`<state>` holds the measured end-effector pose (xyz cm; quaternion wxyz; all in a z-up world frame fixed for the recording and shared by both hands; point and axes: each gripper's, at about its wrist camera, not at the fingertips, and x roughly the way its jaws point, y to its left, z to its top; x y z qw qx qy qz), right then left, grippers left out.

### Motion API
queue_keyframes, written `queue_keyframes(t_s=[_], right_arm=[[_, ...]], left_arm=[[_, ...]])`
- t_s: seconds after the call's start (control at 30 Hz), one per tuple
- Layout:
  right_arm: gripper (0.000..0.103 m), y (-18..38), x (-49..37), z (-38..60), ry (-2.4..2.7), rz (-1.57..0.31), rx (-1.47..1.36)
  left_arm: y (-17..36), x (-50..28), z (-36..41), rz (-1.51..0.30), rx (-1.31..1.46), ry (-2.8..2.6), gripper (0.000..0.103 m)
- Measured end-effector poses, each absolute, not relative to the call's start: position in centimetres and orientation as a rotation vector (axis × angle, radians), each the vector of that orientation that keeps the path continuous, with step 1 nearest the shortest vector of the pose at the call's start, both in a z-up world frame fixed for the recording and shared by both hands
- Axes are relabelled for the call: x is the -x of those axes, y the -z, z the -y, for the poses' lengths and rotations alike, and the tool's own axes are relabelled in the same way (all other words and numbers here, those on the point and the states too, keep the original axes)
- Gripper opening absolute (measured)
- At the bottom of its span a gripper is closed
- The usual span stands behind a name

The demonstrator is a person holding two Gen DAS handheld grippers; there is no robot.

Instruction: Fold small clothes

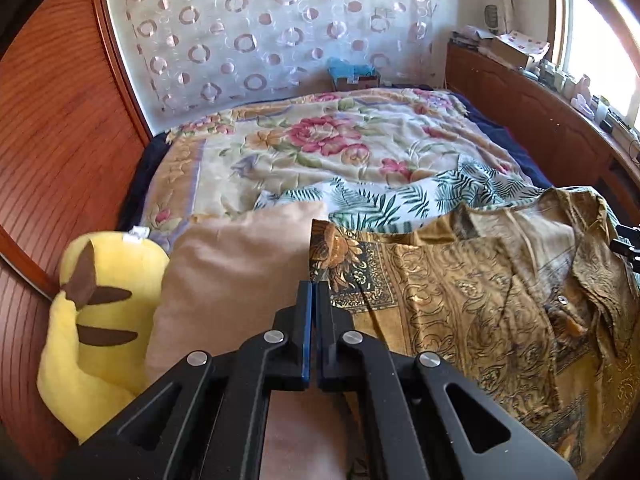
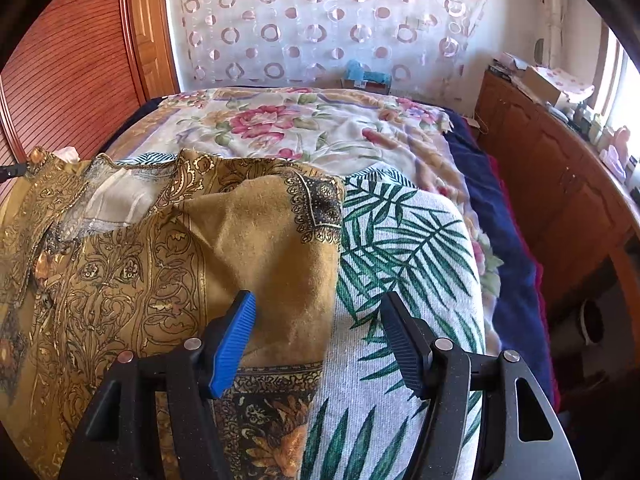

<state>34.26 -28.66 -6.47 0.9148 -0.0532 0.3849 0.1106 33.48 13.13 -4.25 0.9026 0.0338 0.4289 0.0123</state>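
**On the bed: shirt half folded, right side waiting**

Across the bed's near edge, over a palm-leaf towel (image 2: 404, 240), lies the ochre patterned shirt (image 1: 460, 292), collar toward the left gripper's far right. Its turned-over flap sits between the right gripper's (image 2: 318, 332) spread jaws (nearer hand). The left gripper (image 1: 314, 308) is pressed together, apparently empty, at the shirt's left edge.

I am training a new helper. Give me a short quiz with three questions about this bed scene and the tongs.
1. True or false: the left tongs are shut with nothing between them.
2. Which lies under the golden patterned shirt: A) the palm-leaf towel, B) a wooden board?
3. Fill in: beside the beige pillow sits a yellow ____.

Key: 1 true; 2 A; 3 plush toy.
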Motion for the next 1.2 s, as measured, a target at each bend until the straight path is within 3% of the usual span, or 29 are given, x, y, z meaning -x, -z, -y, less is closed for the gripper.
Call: queue_keyframes(t_s=[0.33,0.4,0.43,0.47,0.53,0.93,1.2], right_arm=[[0.066,6.1,-36.8,29.2,-0.24,-0.833,0.061],[0.054,6.2,-37.1,28.9,-0.248,-0.841,0.058],[0.041,6.2,-37.2,28.6,-0.259,-0.838,0.065],[0.019,6.2,-37.2,28.3,-0.274,-0.836,0.075],[0.005,5.8,-36.7,28.0,-0.275,-0.817,0.085],[0.003,-1.4,-25.0,27.9,-0.345,-0.599,0.031],[0.003,0.3,-12.1,29.8,-0.349,-0.524,0.012]], left_arm=[[5.2,-33.8,-13.2,-0.878,-0.047,0.005,0.002],[4.4,-33.1,-12.7,-0.845,-0.045,0.026,0.002],[3.9,-32.6,-12.6,-0.828,-0.043,0.036,0.002],[3.4,-32.2,-12.3,-0.811,-0.045,0.042,0.002],[2.2,-30.9,-11.6,-0.775,-0.048,0.054,0.002],[-6.1,-19.5,-7.6,-0.556,-0.053,0.169,0.002],[-5.9,-7.9,-8.6,-0.494,-0.056,0.163,0.002]])
